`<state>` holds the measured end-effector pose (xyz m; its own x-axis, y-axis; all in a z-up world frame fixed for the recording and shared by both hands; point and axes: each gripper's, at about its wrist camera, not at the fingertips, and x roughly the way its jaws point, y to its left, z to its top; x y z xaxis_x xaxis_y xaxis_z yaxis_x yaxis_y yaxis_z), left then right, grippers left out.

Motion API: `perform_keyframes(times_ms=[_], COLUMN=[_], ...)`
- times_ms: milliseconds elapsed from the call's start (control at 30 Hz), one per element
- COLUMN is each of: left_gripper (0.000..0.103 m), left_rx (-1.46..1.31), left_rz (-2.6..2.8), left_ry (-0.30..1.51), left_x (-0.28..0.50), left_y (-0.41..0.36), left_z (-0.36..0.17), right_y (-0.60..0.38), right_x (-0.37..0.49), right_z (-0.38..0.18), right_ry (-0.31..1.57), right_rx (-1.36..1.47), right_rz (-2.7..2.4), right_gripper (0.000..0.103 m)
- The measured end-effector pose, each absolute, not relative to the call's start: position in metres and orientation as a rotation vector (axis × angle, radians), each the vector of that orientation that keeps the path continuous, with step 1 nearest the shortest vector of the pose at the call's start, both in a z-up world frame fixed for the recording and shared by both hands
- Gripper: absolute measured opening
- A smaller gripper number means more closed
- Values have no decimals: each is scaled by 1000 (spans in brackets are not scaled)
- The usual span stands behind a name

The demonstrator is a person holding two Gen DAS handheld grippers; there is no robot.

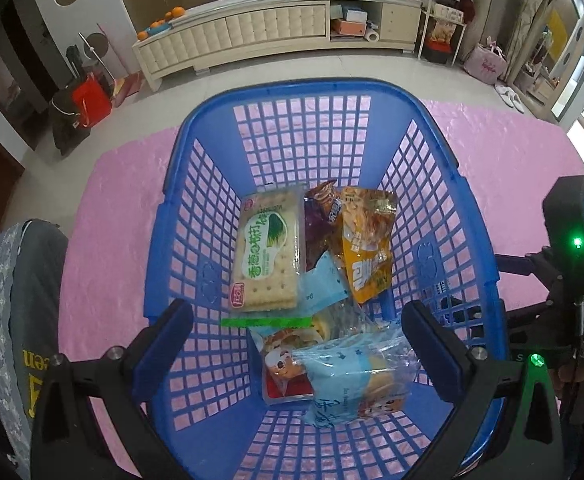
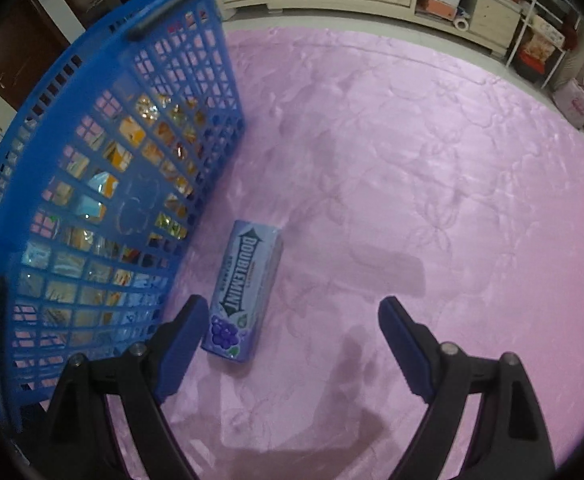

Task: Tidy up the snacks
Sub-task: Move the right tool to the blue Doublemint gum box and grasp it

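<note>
A Doublemint gum pack (image 2: 244, 289) lies flat on the pink worktop (image 2: 412, 160), just beside the outer wall of the blue basket (image 2: 103, 184); it is a slim lavender box with the brand name in white capitals inside a dark double-headed arrow, and a cluster of purple grapes printed at its near end. The right claw (image 2: 292, 340) hangs above the worktop with its blue-padded fingers spread wide and nothing between them; its left pad sits just beside the near end of the gum pack, though contact cannot be made out. In the left wrist view, the left claw (image 1: 292, 332) is also wide open and empty, poised over the mouth of the basket (image 1: 195, 128), which is a lattice-sided plastic tub with a dark handle on its rim. Inside it lie a pack of soda crackers (image 1: 265, 254) with green lettering, an orange snack bag (image 1: 366, 240), a purple snack bag (image 1: 319, 220), and three or so clear-and-pale-blue wrapped pastries (image 1: 344, 368) overlapping at the near end, so their exact count is uncertain. One gum pack, one basket and two claws are in view.
</note>
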<state>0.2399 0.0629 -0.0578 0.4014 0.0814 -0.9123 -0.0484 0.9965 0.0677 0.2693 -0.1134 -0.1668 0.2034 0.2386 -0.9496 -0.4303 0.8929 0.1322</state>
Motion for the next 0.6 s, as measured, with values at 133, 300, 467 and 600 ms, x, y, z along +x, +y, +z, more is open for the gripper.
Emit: perform_keyframes(times_ms=[133,300,467,600], left_gripper=[103,103,103,103], left_rx=[43,47,75,81], left_rz=[88,90,76,75], left_ry=[1153,1161,1164,1165], left_x=[241,244,244,245], left_y=[60,59,52,53], left_z=[-59,-61,-65,-68], right_y=[-110,-98,-79,-63], right_x=[268,270,276,276], right_z=[-172,-176,-184,-183], right_ry=[1281,1262,1234,1207], right_rx=[-163,-217,-248,-293], right_rz=[506,490,476,488], right_gripper=[90,89,84,63])
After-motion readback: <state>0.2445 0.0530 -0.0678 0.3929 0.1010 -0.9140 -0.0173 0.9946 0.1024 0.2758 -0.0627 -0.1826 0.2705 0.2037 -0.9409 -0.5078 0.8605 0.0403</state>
